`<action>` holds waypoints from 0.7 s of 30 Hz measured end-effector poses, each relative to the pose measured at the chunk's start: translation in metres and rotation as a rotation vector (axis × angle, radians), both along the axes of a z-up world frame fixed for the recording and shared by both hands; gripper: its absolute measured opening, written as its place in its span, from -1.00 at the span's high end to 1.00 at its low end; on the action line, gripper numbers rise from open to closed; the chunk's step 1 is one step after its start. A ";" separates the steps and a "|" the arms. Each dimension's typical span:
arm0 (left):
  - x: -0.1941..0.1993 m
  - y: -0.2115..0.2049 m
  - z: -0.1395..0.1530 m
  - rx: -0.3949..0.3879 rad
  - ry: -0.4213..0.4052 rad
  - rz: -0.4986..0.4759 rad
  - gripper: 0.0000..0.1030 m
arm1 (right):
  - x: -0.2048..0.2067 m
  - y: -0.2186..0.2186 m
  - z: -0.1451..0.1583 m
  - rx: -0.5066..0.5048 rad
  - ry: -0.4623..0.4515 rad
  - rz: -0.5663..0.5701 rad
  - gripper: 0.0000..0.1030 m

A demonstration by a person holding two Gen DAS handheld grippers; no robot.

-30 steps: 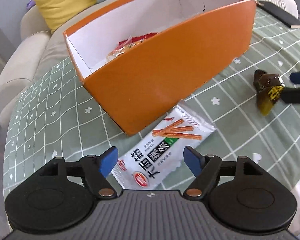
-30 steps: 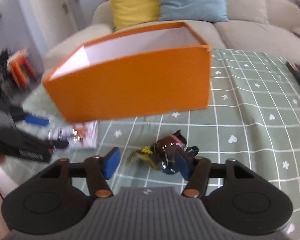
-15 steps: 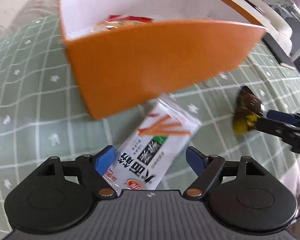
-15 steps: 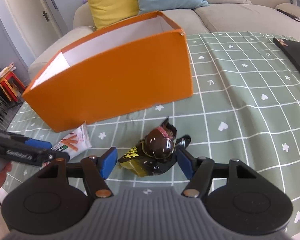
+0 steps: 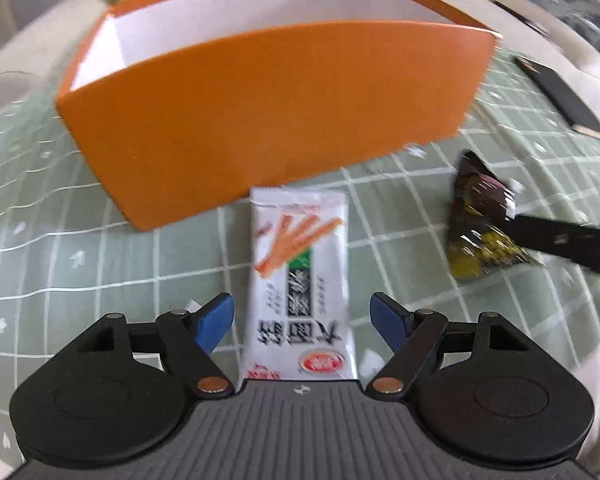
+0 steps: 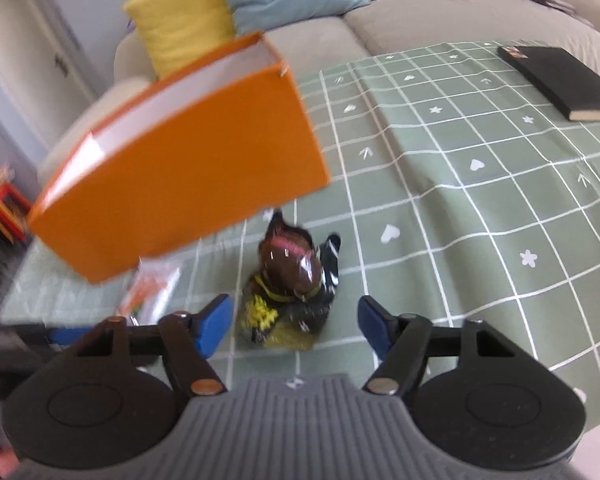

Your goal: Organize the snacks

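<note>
On your bench, the box stands at the back. The flat snack packet lies before it, one end touching its front wall. To the right, well apart, lies the dark snack bag. The book lies at the far right, behind it the sofa with cushions.

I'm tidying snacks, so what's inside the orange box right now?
Only the white inner walls of the orange box show. Its front wall hides the floor, so whether snacks are inside cannot be seen.
</note>
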State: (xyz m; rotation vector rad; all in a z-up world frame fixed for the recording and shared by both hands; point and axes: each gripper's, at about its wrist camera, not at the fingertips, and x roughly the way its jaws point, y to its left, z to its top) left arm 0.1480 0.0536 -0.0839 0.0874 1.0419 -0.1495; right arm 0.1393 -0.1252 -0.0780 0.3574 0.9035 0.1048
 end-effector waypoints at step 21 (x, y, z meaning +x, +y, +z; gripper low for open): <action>0.012 -0.017 -0.008 -0.009 -0.018 0.111 -0.72 | 0.043 0.031 -0.020 -0.147 0.029 0.034 -0.19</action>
